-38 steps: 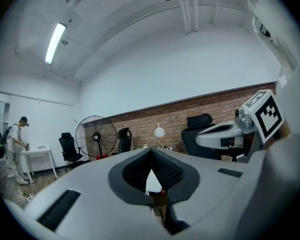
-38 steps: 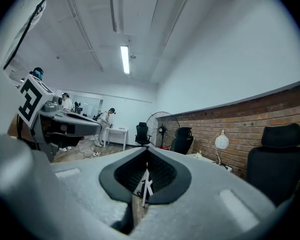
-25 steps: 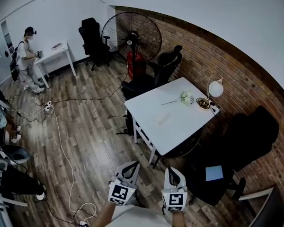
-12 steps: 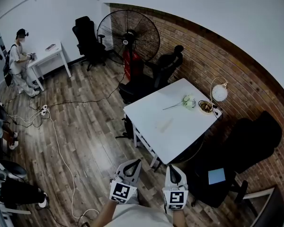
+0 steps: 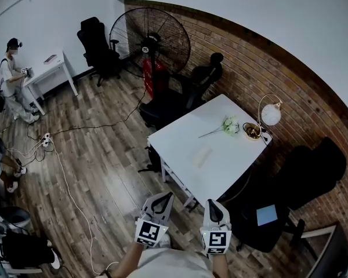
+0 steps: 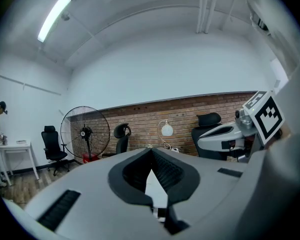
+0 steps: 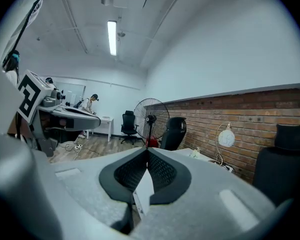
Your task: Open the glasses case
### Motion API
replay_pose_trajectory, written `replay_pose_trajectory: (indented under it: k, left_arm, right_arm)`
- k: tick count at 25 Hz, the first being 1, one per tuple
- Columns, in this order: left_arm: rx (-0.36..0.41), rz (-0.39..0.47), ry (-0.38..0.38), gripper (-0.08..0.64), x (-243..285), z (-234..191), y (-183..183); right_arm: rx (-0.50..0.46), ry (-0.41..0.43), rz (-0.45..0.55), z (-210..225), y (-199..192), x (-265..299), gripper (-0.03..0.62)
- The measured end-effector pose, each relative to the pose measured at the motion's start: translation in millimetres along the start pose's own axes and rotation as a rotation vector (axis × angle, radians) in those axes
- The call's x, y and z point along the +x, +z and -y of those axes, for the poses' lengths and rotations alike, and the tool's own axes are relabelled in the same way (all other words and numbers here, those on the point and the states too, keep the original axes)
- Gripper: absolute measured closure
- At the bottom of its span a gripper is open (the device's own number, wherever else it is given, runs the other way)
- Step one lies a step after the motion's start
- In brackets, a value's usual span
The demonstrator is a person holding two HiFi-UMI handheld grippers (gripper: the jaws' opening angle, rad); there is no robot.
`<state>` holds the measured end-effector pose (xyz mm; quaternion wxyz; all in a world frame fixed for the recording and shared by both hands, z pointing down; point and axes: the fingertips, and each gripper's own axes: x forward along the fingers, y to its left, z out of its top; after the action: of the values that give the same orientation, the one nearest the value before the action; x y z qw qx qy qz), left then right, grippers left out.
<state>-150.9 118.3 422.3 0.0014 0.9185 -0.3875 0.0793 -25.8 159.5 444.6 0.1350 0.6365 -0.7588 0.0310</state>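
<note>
The glasses case (image 5: 203, 155) lies mid-table on the white table (image 5: 174, 139), with a flower (image 5: 228, 123), a bowl (image 5: 251, 131) and a lamp (image 5: 271, 114) beyond it. We see only a pale oblong, its long axis pointing toward the flower. Our 2 tools, the left gripper (image 5: 163, 197) and the right gripper (image 5: 213, 204), are clenched empty before the table's near edge.

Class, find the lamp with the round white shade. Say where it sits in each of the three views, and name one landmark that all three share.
Head view: the lamp is at the right, beside the brick wall.
Left gripper view: the lamp is near the centre, in front of the wall.
Right gripper view: the lamp is right of centre, against the wall.
Shared landmark: the big standing fan, left of the lamp in every view.
</note>
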Motion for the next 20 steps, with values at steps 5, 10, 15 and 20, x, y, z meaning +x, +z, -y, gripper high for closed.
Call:
replay_pose_trajectory:
  k: [5,10,15,20]
  left_arm:
    - [0.004,0.006,-0.022,0.555,15,-20,1]
    - [0.015,0.014,-0.03,0.556,24,-34,0]
    - [0.008,0.007,-0.038,0.555,34,-41,-2]
    - [0.02,0.005,-0.024,0.555,47,-51,-3]
  right_arm:
    - [0.006,-0.025,-0.013,1,2,22,0.586]
    - [0.001,-0.044,-0.022,3,1,33,0.586]
    - [0.011,-0.061,-0.033,8,-1,42,0.586]
    - [0.014,-0.048,-0.04,13,-7,62,0.586]
